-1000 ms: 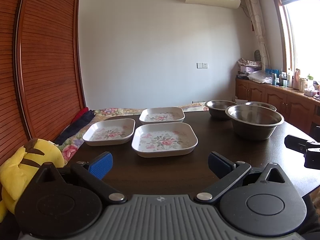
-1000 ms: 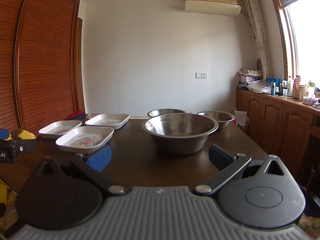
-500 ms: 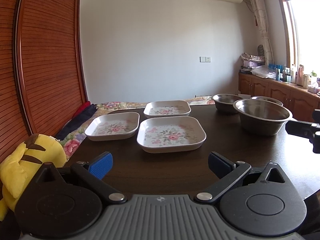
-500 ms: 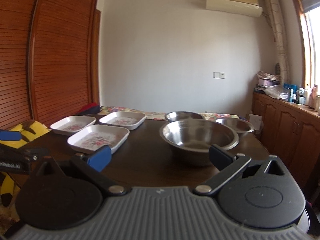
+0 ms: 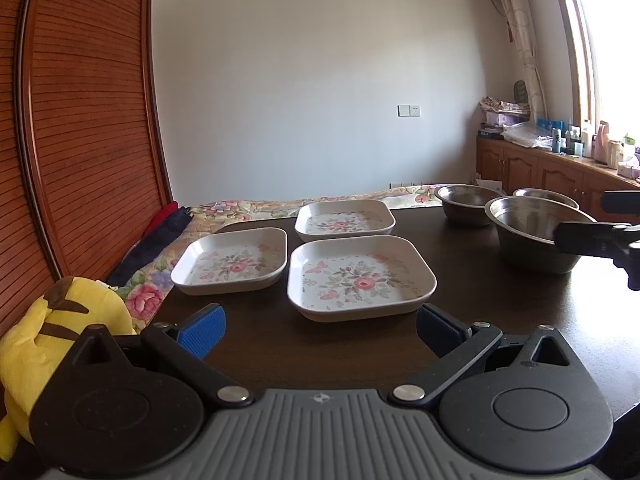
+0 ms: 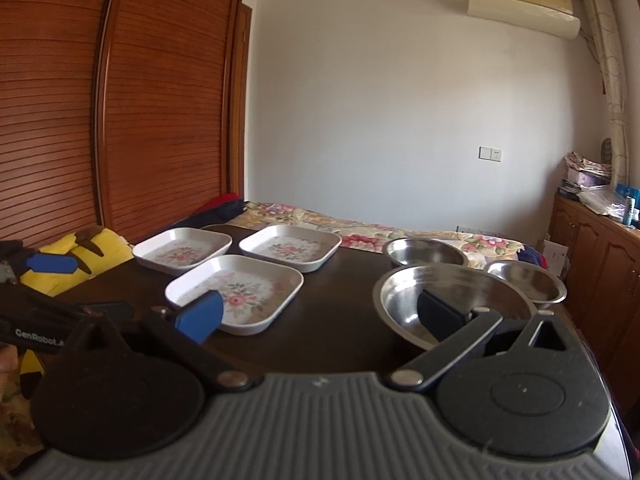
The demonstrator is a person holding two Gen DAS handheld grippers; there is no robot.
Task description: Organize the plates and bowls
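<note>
At the far left a yellow plush toy with brown stripes slumps beside the dark, glossy wooden table, in front of tall slatted reddish wood doors. The left gripper is released, its ribbed blue pads spread wide over bare tabletop just short of the plates, holding nothing.

Three square white plates with rounded corners and printed pink flowers sit on the table's left half: one nearest, one just beside it to the left, one behind; all look smooth, shallow and raised at the rim.

To the right stand three round stainless steel bowls: the large bowl nearest, two smaller ones behind it, their brushed insides catching light. The right gripper is likewise released and empty, one finger showing over the near plate, the other over the large bowl.

Behind the table lies a floral bedcover. The wall is plain white, with a cream air conditioner high up, and wooden cabinets crowded with bottles run under a bright window on the right.
</note>
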